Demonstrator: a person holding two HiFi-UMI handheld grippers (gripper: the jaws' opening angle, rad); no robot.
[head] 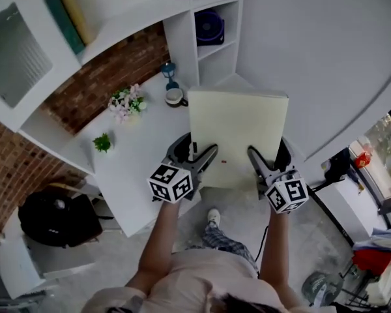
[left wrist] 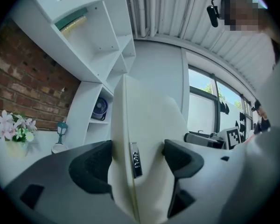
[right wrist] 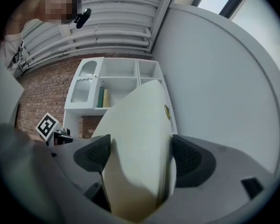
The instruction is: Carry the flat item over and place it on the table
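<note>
Both the left gripper (head: 197, 156) and right gripper (head: 259, 161) have jaws clamped on the cream flat item (head: 238, 135), held above the white bench (head: 140, 168).

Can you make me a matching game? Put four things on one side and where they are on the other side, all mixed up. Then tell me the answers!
Things:
1. flat cream zipped case
2. blue fan
3. pink flowers
4. cup

Places:
A. in a shelf cubby
B. on the table, right beside the teal lamp
C. clamped by the left gripper and the right gripper
D. on the table, closest to the small green plant

Answers: 1-C, 2-A, 3-D, 4-B
</note>
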